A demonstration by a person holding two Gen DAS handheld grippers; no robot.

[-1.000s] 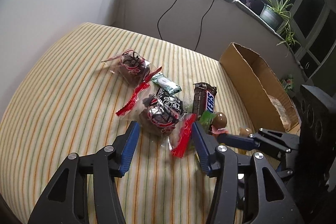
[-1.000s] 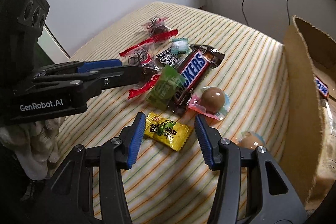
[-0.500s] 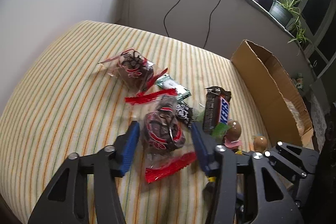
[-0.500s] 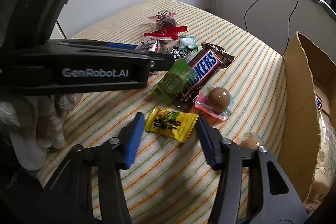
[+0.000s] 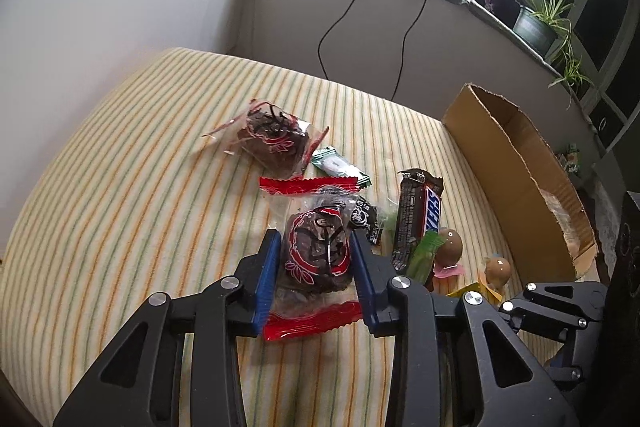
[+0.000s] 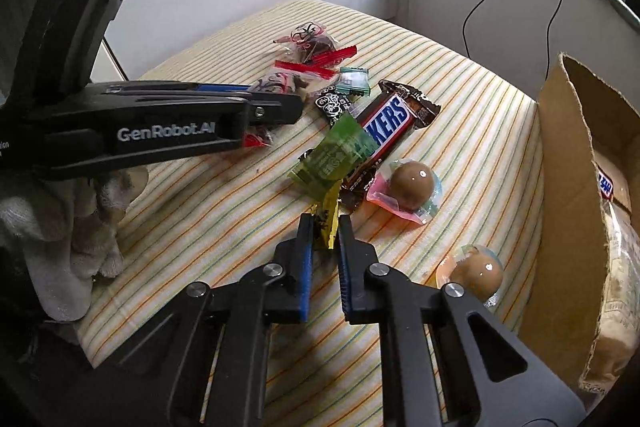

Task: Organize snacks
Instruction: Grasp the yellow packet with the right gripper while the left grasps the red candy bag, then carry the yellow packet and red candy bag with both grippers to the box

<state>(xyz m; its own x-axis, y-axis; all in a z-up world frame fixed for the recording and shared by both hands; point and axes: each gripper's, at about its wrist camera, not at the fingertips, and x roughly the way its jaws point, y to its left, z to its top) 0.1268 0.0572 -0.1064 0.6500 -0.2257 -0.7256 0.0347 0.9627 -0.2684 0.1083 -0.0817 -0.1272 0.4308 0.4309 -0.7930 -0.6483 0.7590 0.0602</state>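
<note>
Left gripper (image 5: 314,247) is clamping a clear red-edged brownie packet (image 5: 316,255); right gripper (image 6: 323,227) is pinching a crumpled yellow candy wrapper (image 6: 327,217). Next, probably carrying both into the brown cardboard box (image 6: 568,187).

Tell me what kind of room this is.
Probably a room at home: a striped cloth covers a soft surface by a plain wall, a potted plant sits on the window ledge, and cables hang down from it.

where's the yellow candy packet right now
In the right wrist view, the yellow candy packet is pinched between the right tongs, just below the green wrapper and Snickers bar.
</note>
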